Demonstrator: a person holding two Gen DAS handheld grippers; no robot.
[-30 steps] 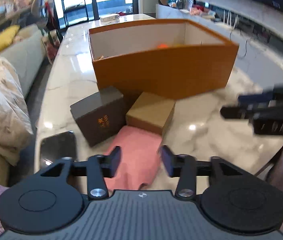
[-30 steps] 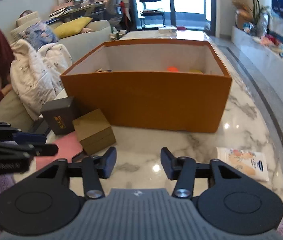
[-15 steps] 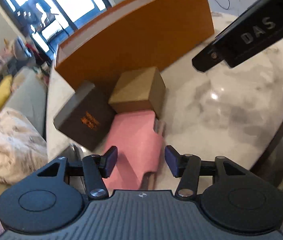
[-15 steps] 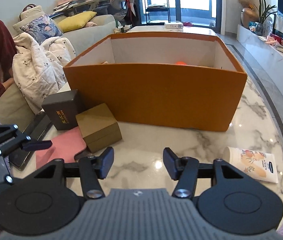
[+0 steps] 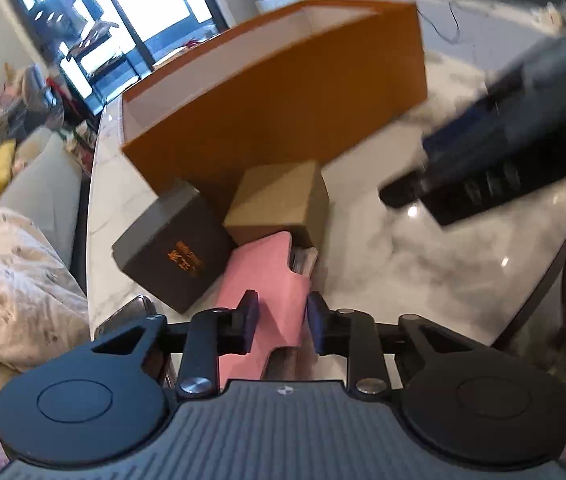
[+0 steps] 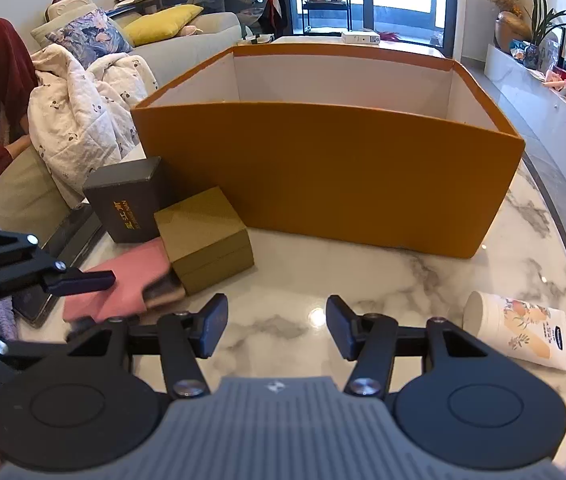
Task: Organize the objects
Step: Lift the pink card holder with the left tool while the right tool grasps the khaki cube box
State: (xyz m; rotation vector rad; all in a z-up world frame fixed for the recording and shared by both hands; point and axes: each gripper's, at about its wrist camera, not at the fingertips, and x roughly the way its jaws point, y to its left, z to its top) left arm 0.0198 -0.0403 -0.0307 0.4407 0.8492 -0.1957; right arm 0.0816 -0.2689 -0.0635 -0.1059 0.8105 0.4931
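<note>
Boxes [image 6: 207,236] and tube [image 6: 523,332] remain on tabletop [image 6: 363,280]; left hand-held gripper [image 5: 281,320] straddles pink pouch [image 5: 267,276] unclosed, right hand-held gripper [image 6: 277,326] open, empty.

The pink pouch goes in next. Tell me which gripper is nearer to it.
Left. The left gripper is right over the pink pouch, fingers straddling it. The right gripper hovers over bare marble beside it.

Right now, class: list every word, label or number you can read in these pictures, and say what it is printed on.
Dark grey box: gold Chinese characters above small Latin letters, too blurred to read.
White tube: fruit picture and a small dark brand label, too small to read.
Nothing else legible.
</note>
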